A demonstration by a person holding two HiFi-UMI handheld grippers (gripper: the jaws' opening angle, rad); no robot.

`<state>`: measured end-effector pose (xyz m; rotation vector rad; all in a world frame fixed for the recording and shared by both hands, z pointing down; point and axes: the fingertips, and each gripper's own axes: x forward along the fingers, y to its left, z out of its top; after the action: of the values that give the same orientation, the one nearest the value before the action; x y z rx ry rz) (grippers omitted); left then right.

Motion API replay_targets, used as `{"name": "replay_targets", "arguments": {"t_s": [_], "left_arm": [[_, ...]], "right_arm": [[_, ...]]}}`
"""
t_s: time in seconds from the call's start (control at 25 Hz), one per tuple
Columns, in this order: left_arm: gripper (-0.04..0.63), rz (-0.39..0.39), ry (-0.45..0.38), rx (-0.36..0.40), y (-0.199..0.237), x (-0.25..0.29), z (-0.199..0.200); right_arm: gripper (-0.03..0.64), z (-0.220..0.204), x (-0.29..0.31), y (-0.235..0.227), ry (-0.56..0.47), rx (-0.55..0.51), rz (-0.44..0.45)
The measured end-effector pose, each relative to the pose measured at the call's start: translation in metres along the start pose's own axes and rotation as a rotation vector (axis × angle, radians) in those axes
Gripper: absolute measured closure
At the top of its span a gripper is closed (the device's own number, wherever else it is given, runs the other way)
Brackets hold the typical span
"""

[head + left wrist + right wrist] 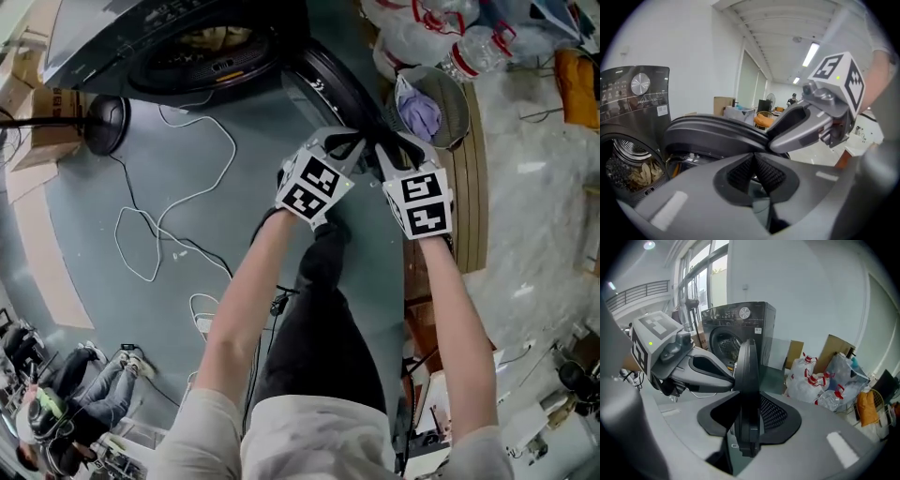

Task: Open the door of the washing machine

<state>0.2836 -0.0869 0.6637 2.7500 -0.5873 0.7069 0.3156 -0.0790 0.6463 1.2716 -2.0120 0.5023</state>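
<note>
The dark washing machine [141, 28] stands at the top of the head view, its drum [211, 52] uncovered. Its round black door [328, 84] is swung out toward me. My right gripper [382, 142] is shut on the door's outer edge; in the right gripper view that edge [749, 376] stands upright between the pads of the right gripper [749, 423]. My left gripper [349, 142] sits just left of it against the rim. In the left gripper view my left gripper [753, 174] is shut with nothing between the pads, and the door rim [712, 129] lies right ahead.
A white cable [178, 216] loops over the grey floor left of my arms. A black round fan base [108, 122] sits beside the machine. Right of the door stand a wire basket with purple cloth [427, 112], plastic bottles and bags [450, 37] and a wooden board [473, 187].
</note>
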Motion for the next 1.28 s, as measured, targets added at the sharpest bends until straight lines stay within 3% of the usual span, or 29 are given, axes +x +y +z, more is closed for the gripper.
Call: {"name": "replay_targets", "arguments": {"t_s": [0.16, 0.44, 0.84, 1.28], "left_arm": [[0.537, 0.004, -0.001, -0.021, 0.006, 0.013, 0.014], [0.538, 0.099, -0.027, -0.084, 0.071, 0.013, 0.048], [0.537, 0.121, -0.025, -0.106, 0.094, 0.043, 0.07], [0.538, 0.09, -0.034, -0.114, 0.109, 0.076, 0.093]], "right_arm": [[0.503, 0.001, 0.001, -0.023, 0.025, -0.052, 0.034], [0.502, 0.004, 0.005, -0.056, 0.083, -0.097, 0.058], [0.502, 0.017, 0.015, -0.112, 0.129, -0.151, -0.018], [0.503, 0.038, 0.032, -0.171, 0.124, -0.104, -0.129]]}}
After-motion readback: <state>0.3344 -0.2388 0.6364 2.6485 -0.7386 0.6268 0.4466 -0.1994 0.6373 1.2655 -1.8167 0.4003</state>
